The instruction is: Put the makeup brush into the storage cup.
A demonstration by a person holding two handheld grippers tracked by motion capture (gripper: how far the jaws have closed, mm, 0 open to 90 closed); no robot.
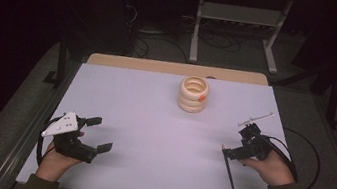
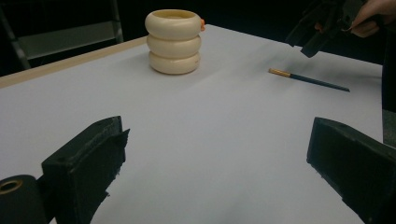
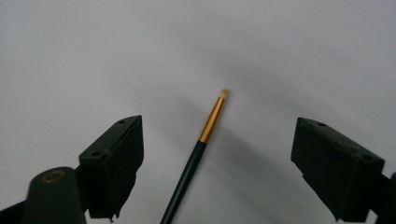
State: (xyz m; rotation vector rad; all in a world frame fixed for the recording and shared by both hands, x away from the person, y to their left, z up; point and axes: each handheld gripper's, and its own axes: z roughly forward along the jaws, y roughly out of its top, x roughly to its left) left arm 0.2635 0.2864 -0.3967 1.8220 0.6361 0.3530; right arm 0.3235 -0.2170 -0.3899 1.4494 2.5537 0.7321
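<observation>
A dark paintbrush (image 1: 229, 168) with a gold ferrule (image 3: 211, 120) and a pale tip lies flat on the white table sheet (image 1: 152, 122) at the right front. My right gripper (image 1: 240, 142) hovers over its tip end. In the right gripper view the brush (image 3: 189, 170) runs up between the open jaws (image 3: 224, 158), untouched by either pad. A cream holder (image 1: 193, 94) made of three stacked rings stands at the back centre, with a small orange spot on its side. At the left front my left gripper (image 1: 100, 134) rests open with nothing between its jaws (image 2: 215, 163), facing the holder (image 2: 173, 42), the brush (image 2: 308, 79) and the right gripper (image 2: 317, 30).
A thin pale stick (image 1: 256, 119) lies at the right edge of the sheet behind the right hand. A wooden table edge (image 1: 175, 68) runs along the back. A black cable (image 1: 310, 151) loops off the right side. A metal frame (image 1: 239, 14) stands on the floor beyond.
</observation>
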